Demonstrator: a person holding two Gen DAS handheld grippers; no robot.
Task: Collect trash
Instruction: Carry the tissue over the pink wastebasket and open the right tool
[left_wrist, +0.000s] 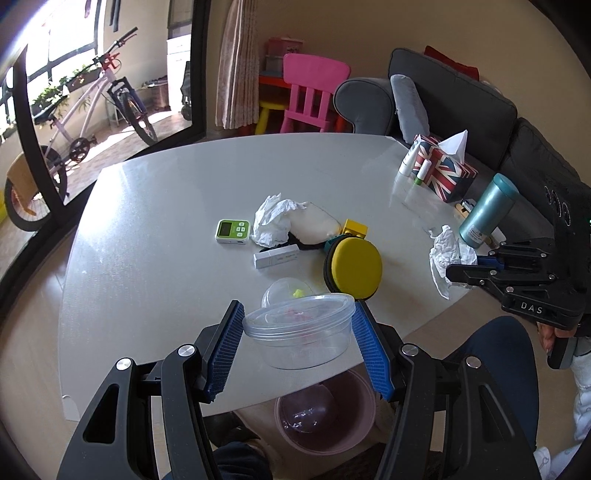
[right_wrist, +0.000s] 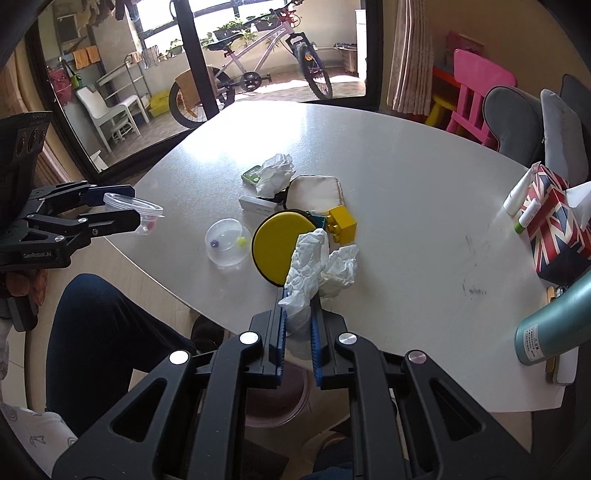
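At the near edge of the white table (left_wrist: 147, 258), I have trash in both hands and am carrying it off the top. My left gripper (left_wrist: 297, 345) has its fingers spread fairly wide and pressed on the sides of a clear plastic tub (left_wrist: 299, 332) with a few coloured bits inside. My right gripper (right_wrist: 298, 325) is pinched tight on a crumpled tissue (right_wrist: 314, 266), which stands up from between the pads. Below the table edge, on the floor near my knee, sits the pink bin (left_wrist: 325, 417). I judge the next move is to bring each load over that bin and let go, tub first, since it hangs almost above it. A second tissue wad (left_wrist: 271, 219) and the tub's loose lid (right_wrist: 225, 245) are left farther out.
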